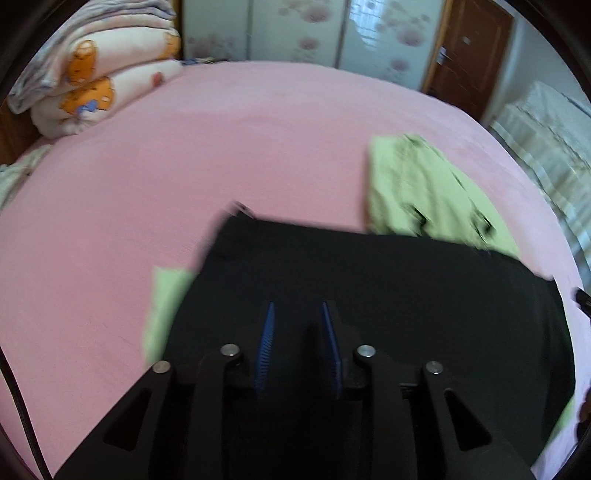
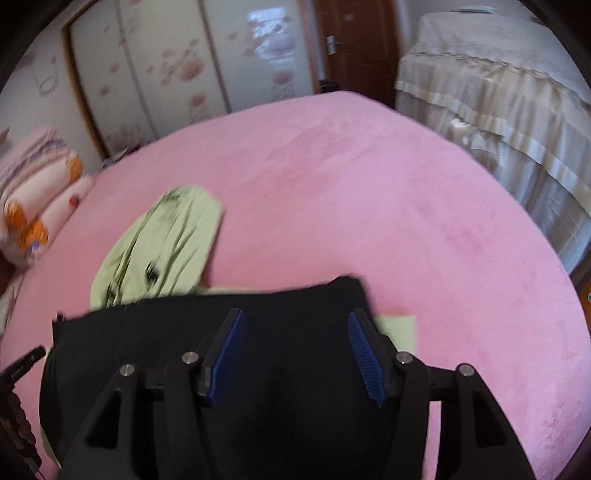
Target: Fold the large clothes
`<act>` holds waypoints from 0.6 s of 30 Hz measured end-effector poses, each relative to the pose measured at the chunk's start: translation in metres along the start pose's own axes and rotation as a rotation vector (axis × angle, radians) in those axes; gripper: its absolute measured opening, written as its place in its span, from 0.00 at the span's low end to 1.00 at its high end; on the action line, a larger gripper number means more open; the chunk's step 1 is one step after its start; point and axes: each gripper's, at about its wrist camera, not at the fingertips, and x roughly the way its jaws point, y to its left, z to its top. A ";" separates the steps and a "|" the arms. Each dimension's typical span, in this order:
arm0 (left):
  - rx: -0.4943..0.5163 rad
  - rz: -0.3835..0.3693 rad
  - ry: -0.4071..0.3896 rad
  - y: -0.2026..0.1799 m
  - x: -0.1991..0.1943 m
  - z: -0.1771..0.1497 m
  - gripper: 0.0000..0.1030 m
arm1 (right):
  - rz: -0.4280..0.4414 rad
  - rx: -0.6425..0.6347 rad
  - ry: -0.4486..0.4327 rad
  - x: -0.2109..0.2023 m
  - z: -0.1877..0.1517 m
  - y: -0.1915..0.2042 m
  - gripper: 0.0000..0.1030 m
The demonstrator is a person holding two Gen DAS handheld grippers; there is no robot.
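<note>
Left hand-held gripper [image 1: 298,308]: jaws parted a little, nothing pinched, above the black garment [image 1: 369,280] spread on the pink bed [image 1: 184,166]. Right hand-held gripper [image 2: 295,317]: jaws wide apart, empty, over the same cloth's far edge. A green garment [image 2: 166,240] lies beyond, partly under the black one. Risk: a closing pad may catch both layers together, dragging the green piece into the fold; blur makes the overlap uncertain. Room, left to right: stacked quilts [image 1: 92,74], floral wardrobe doors [image 1: 314,29], brown door [image 1: 469,55], covered furniture [image 2: 498,92].
</note>
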 end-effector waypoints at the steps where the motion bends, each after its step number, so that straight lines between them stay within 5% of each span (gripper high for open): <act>1: 0.030 0.019 0.011 -0.012 0.006 -0.008 0.30 | 0.012 -0.021 0.017 0.005 -0.007 0.013 0.57; 5: 0.095 0.135 -0.005 -0.042 0.021 -0.036 0.36 | -0.005 -0.089 0.078 0.032 -0.039 0.053 0.57; 8: 0.107 0.189 -0.032 -0.042 0.024 -0.039 0.57 | -0.095 -0.125 0.102 0.050 -0.058 0.052 0.56; 10: 0.091 0.189 -0.026 -0.029 0.024 -0.035 0.73 | -0.170 -0.125 0.066 0.049 -0.063 0.034 0.56; 14: 0.053 0.152 0.003 -0.002 0.026 -0.028 0.79 | -0.309 -0.078 0.055 0.040 -0.068 -0.027 0.56; 18: 0.041 0.137 0.038 0.010 0.016 -0.026 0.79 | -0.260 0.000 0.099 0.015 -0.068 -0.073 0.56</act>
